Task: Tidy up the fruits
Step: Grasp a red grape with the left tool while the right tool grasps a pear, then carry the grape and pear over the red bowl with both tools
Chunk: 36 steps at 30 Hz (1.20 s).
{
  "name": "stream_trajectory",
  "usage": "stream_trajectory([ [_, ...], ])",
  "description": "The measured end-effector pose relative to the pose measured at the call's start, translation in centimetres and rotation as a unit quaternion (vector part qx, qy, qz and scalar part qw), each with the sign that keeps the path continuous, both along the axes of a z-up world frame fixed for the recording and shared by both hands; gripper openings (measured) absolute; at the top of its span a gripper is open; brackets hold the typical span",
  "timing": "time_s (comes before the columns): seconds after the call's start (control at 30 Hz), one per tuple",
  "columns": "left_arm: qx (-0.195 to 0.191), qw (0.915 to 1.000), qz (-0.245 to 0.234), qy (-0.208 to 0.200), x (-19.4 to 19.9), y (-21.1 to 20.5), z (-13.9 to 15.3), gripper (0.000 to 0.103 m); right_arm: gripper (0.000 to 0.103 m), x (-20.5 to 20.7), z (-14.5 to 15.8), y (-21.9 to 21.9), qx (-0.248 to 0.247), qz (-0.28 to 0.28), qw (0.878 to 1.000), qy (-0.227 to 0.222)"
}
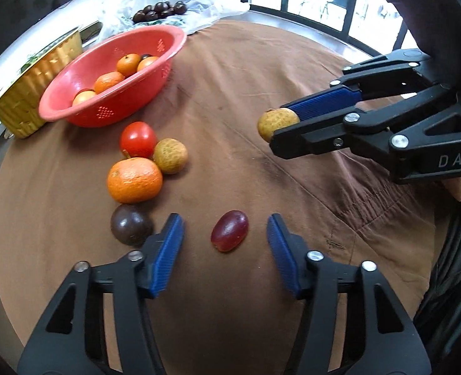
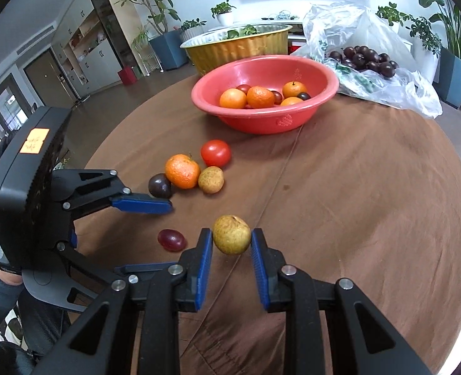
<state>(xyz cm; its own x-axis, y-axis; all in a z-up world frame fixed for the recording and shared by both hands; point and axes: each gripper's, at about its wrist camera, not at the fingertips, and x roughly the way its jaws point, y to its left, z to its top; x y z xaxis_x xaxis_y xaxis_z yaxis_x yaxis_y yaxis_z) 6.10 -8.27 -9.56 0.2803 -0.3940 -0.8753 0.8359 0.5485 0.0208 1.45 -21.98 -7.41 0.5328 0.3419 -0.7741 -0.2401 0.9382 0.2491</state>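
- Gold tub [image 1: 36, 93]: far left of the red bowl [image 1: 74, 111], just beside it, leafy greens inside.
- Red bowl: on the brown cloth [image 1: 293, 72], holding several oranges and a few small dark fruits; the likely target for loose fruit, judged from the task.
- Loose cluster, between the bowl and the grape [image 1: 229, 230]: tomato [image 1: 138, 139], tan fruit [image 1: 170, 155], orange [image 1: 134, 180] and dark plum [image 1: 131, 224], each touching a neighbour.
- Left gripper [image 1: 225, 243]: jaws apart with the grape lying between them on the cloth; neither pad touches it, a clear gap showing on both sides. Not yet a grip.
- Grape: red, oval, directly ahead of the left gripper and centred in its gap. Its long axis runs roughly along the fingers, tilted a little, so the pads would close across its short width. The dark plum sits just beside the left finger [image 1: 167, 250], a likely thing to nudge.
- Right gripper [image 2: 232, 237]: closed on a tan-yellow fruit [image 2: 231, 234], held clear above the cloth, pads pressing both sides. It is right of the grape and already loaded, so the left gripper is the nearer and free one.
- Plastic bag [image 2: 371, 31]: right of the bowl, with dark plums [image 2: 364, 57] heaped on it.
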Motion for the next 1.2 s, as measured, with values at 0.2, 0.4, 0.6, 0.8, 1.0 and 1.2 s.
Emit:
stream_trajectory([
  [0.2,0.006,0.9998,-0.018,0.005,-0.7,-0.5,0.2,0.031,0.027,0.1,0.0,-0.2,0.009,-0.001,1.000,0.000],
  [0.4,-0.003,0.9994,-0.010,0.032,0.2,0.2,0.2,0.031,0.027,0.1,-0.1,-0.2,0.009,-0.002,1.000,0.000],
  [0.6,-0.004,0.9990,-0.005,0.044,0.8,0.4,0.2,0.026,0.027,-0.1,-0.2,-0.1,0.012,-0.003,1.000,0.003],
  [0.8,0.009,0.9991,-0.013,0.040,0.7,0.1,0.2,0.020,0.027,0.0,-0.2,-0.2,0.013,-0.003,1.000,0.003],
  [1.0,-0.002,0.9996,-0.005,0.027,0.5,0.4,0.9,0.020,0.027,0.1,0.1,-0.2,0.015,-0.004,1.000,0.000],
  [1.2,-0.028,0.9993,0.019,0.013,1.0,1.7,2.6,0.020,0.027,0.2,1.0,-0.4,0.018,-0.008,1.000,-0.007],
])
